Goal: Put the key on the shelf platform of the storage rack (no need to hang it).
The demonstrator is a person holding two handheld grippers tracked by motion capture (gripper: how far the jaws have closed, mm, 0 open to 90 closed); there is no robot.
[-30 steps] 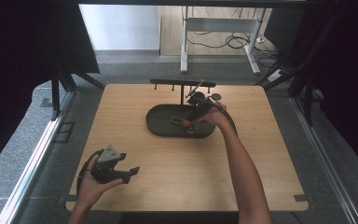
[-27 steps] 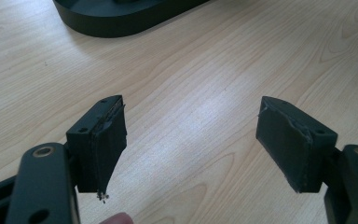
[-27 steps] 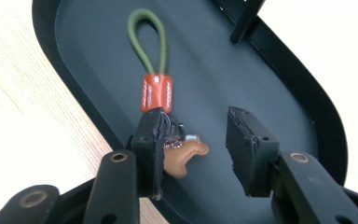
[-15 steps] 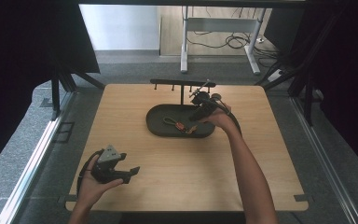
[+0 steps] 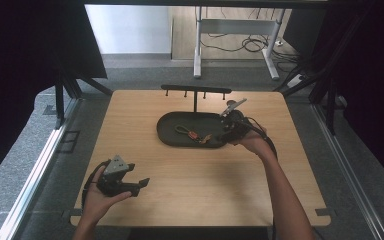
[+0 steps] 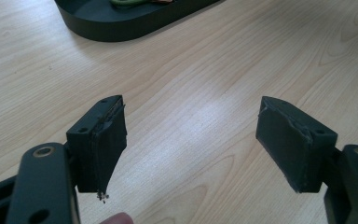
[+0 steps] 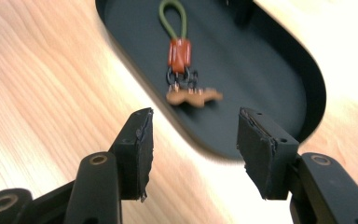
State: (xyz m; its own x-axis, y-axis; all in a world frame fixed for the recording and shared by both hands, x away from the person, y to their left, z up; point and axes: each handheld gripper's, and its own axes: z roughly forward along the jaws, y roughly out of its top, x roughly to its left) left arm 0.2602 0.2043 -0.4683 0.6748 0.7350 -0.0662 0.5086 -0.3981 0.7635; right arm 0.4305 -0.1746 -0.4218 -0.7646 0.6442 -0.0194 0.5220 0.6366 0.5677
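A keychain (image 7: pixel 182 70) with a green loop, an orange tab and a tan charm lies in a black oval tray (image 7: pixel 270 70) at the table's middle back. In the high view the keychain (image 5: pixel 192 133) rests in the tray (image 5: pixel 167 131). My right gripper (image 7: pixel 193 149) stands open just short of the tray's rim, nothing between its jaws; it hovers at the tray's right end (image 5: pixel 227 134). My left gripper (image 6: pixel 191 144) stands open over bare wood, held near the table's front left (image 5: pixel 132 185).
A black rack with small pegs (image 5: pixel 196 91) stands on a post rising from the tray's back edge. The wooden table (image 5: pixel 195 185) has broad free room in front of the tray. Dark curtains and frame legs flank the table.
My right gripper has drawn back from over the tray's middle toward its right end. The left gripper has stayed in place.
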